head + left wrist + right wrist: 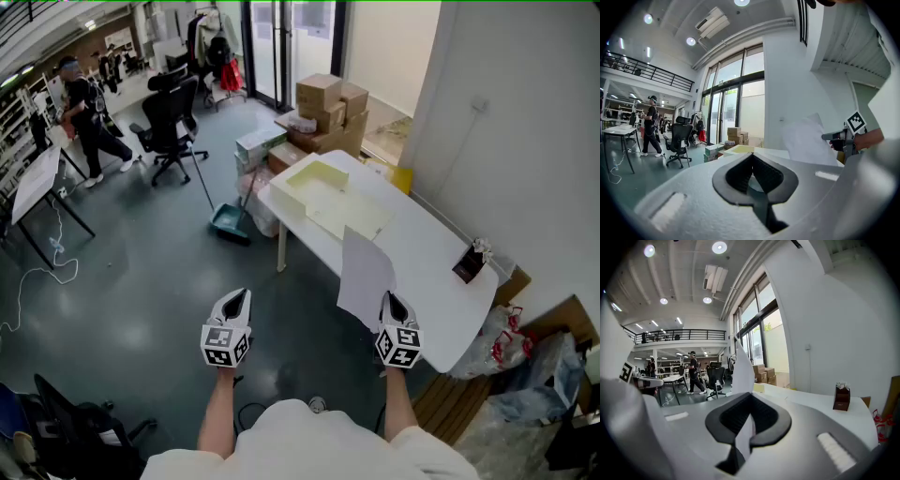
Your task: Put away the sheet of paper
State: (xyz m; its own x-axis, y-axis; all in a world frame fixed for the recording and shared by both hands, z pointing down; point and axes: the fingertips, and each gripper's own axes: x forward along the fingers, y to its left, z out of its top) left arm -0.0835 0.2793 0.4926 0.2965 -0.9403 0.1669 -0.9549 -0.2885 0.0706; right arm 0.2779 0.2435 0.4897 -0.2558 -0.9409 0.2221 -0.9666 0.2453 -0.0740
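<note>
My right gripper is shut on the lower edge of a white sheet of paper, which stands up from the jaws over the near edge of the white table. In the right gripper view the paper rises from between the closed pads. My left gripper hangs over the floor to the left of the table, shut with nothing in it. From the left gripper view the sheet and the right gripper show at the right. A shallow cream tray lies on the table's far end.
A small brown holder stands near the table's right edge by the wall. Cardboard boxes are stacked beyond the table. A dustpan and an office chair stand on the floor to the left, with a person farther off. Plastic bags lie at the right.
</note>
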